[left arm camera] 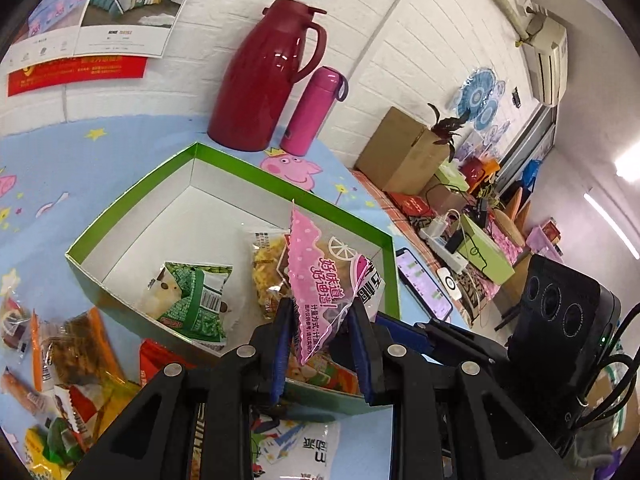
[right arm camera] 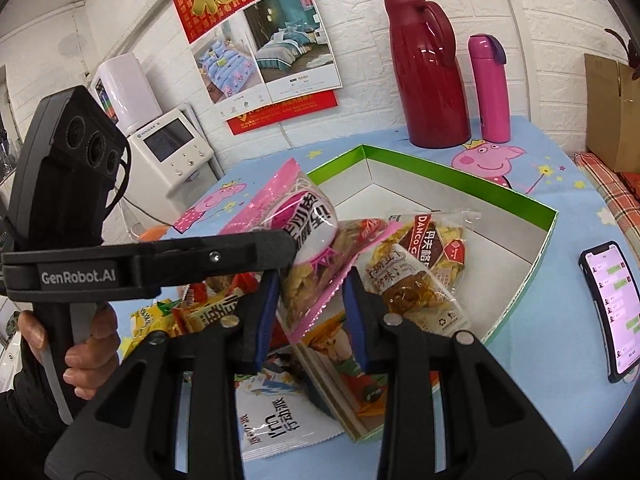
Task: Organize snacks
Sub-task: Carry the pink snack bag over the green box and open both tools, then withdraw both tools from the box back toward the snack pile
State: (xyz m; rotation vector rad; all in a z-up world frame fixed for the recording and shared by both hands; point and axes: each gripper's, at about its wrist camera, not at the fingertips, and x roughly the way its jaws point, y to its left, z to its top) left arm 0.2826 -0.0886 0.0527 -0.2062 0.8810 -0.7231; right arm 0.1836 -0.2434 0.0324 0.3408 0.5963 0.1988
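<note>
1. Over the near edge of the green-walled, white-floored cardboard box (left arm camera: 224, 168), my left gripper (left arm camera: 320, 320) is clamping the lower corner of a pink, crinkle-edged plastic snack packet (left arm camera: 320, 276), and the packet is hanging above the box floor.
2. My right gripper (right arm camera: 310, 300) is hovering beside it with its blue-padded fingers (right arm camera: 266, 312) spread apart; the same pink packet (right arm camera: 300, 220) is showing between them, but I cannot tell whether the pads are touching it.
3. Inside the box, a green-and-white sealed snack bag (left arm camera: 192, 300) is lying near the left wall, and a clear packet of yellow chips (left arm camera: 268, 276) is lying just behind the pink one.
4. A loose pile of orange and yellow snack bags (left arm camera: 68, 364) is sitting on the blue cartoon-pig tablecloth (left arm camera: 132, 140), left of the box.
5. A dark red plastic thermos jug (left arm camera: 260, 76) and a slim pink flask (left arm camera: 312, 112) are standing upright side by side against the white brick wall, behind the box.
6. A black-cased smartphone (right arm camera: 612, 312) with its screen lit is lying right of the box.
</note>
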